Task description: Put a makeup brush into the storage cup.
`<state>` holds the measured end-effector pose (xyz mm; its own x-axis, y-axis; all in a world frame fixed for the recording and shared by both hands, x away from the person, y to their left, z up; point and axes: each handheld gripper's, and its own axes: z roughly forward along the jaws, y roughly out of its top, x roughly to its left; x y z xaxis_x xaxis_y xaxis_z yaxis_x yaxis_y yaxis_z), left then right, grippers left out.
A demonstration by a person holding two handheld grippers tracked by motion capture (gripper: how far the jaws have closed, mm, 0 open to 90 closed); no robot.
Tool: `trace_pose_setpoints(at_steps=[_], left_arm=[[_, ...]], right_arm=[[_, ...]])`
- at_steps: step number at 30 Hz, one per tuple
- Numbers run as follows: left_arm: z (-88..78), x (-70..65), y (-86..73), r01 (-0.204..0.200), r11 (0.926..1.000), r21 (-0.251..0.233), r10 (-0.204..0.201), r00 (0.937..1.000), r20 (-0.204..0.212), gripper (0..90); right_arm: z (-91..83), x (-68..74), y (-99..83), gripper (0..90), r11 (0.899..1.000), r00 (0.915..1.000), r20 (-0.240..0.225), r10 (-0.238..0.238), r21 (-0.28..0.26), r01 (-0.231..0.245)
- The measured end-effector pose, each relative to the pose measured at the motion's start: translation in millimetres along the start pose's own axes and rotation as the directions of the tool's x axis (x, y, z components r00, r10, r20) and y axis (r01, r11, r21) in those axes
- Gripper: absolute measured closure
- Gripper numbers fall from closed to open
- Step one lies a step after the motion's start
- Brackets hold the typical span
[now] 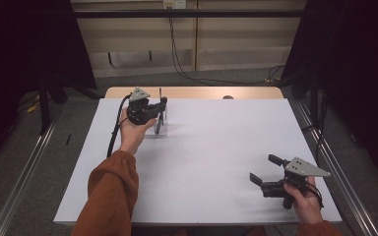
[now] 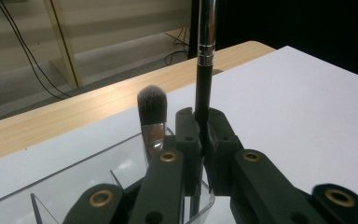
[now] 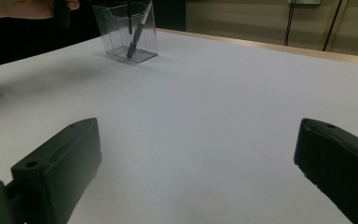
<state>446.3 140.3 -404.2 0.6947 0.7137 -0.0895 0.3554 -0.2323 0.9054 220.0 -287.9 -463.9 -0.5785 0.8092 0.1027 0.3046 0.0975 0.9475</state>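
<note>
**Dropping the second brush into the clear holder**

Big white table, wooden strip along the far edge, dark room all around. Far left on it: a clear acrylic organizer with dividers, sitting flat. Already in there: one fluffy-tipped makeup brush, bristles up, leaning in a back compartment.

Left gripper clenched tight on a thin black brush handle with a silver ferrule, held upright, pinched low on the shaft right between the pads. Lower end of that handle looks to be just inside the organizer's near-right corner compartment, directly below the jaws; can't tell whether it's touching bottom yet. Fluffy brush just beside the jaws, one compartment over, not touching.

Right gripper parked well apart at the near right of the table, jaws wide, gripping nothing.

For doing this bit well, probably: keep the handle vertical, lower straight down till the end rests on the holder's floor, then ease the jaws apart slowly so it tips gently onto a wall. Worth staying clear of the divider and the other brush; light plastic box, so a sideways nudge could slide it.
</note>
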Motion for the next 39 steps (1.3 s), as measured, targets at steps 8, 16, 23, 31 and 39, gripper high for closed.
trace_pose_setpoints(at_steps=[8, 16, 23, 31, 39], left_arm=[[2.7, 0.3, -4.4, -0.006, 0.9996, 0.028, 0.006, 1.0, 0.0, 85.5], [4.2, 1.1, -8.4, 0.001, 0.9992, 0.04, -0.001, 1.0, 0.004, 85.3], [4.5, 1.7, -9.0, -0.003, 0.999, 0.045, 0.002, 1.0, 0.009, 84.0], [3.8, 1.0, -12.3, -0.006, 0.9989, 0.047, 0.006, 0.9999, 0.01, 66.6], [-2.3, 1.8, -13.2, 0.003, 0.9997, 0.025, -0.003, 1.0, -0.009, 50.1]], right_arm=[[0.4, 0.3, -0.2, 0.6, 1.0, 1.0, -0.004, -0.002, 0.002, 0.002], [0.6, 0.5, -0.5, 0.6, 1.0, 1.0, -0.007, -0.001, 0.006, 0.001], [0.8, 0.9, -0.1, 0.3, 1.0, 1.0, -0.005, 0.001, 0.004, -0.001], [0.6, 1.5, 0.3, 0.2, 1.0, 1.0, -0.003, 0.005, 0.004, -0.005], [-0.1, 1.4, 0.6, 0.2, 1.0, 1.0, 0.005, 0.008, -0.003, -0.008]])
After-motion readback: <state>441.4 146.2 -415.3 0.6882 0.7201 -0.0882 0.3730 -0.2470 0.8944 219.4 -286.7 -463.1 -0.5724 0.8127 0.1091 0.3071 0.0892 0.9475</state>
